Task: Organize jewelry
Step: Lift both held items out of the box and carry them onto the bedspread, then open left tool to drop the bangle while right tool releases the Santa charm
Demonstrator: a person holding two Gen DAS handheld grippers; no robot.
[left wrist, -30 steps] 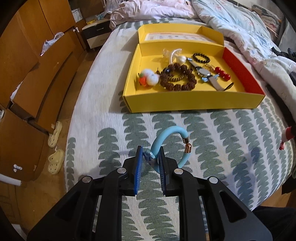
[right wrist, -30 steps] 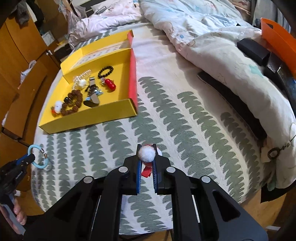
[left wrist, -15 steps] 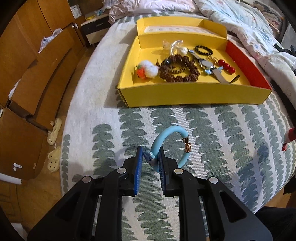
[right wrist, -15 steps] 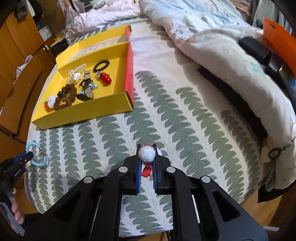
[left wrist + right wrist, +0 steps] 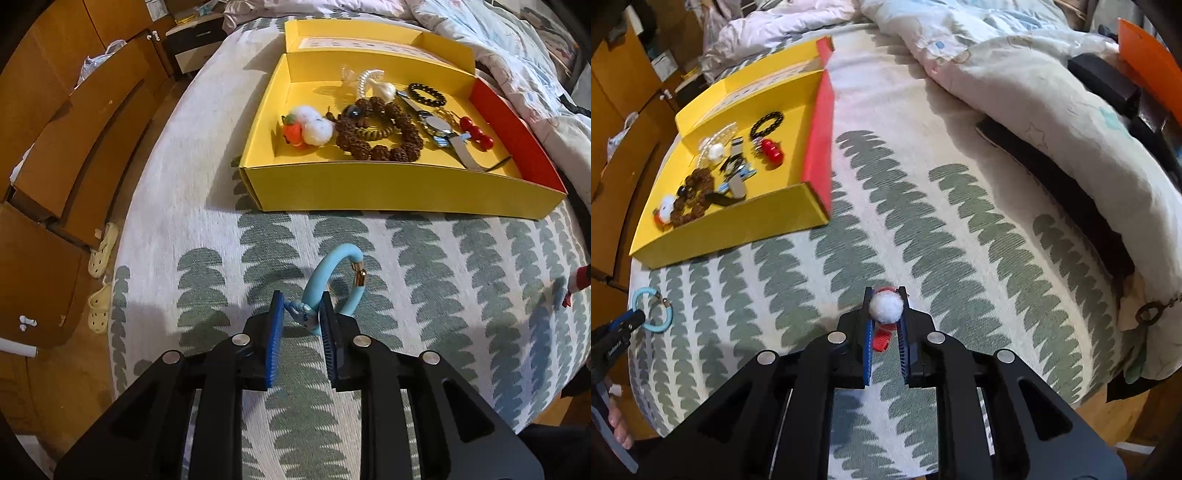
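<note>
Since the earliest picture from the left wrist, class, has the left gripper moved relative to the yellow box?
Yes. The left gripper, with the blue bracelet between its opening fingers, has come closer to the yellow box, whose near wall now looms larger and lower in that view.

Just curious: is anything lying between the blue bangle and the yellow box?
No. In the left wrist view only bare leaf-patterned bedspread lies between the blue bangle and yellow box.

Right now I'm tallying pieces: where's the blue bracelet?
The blue bracelet sits between the opening left gripper fingers above the leaf-patterned bedspread, just short of the yellow box.
</note>
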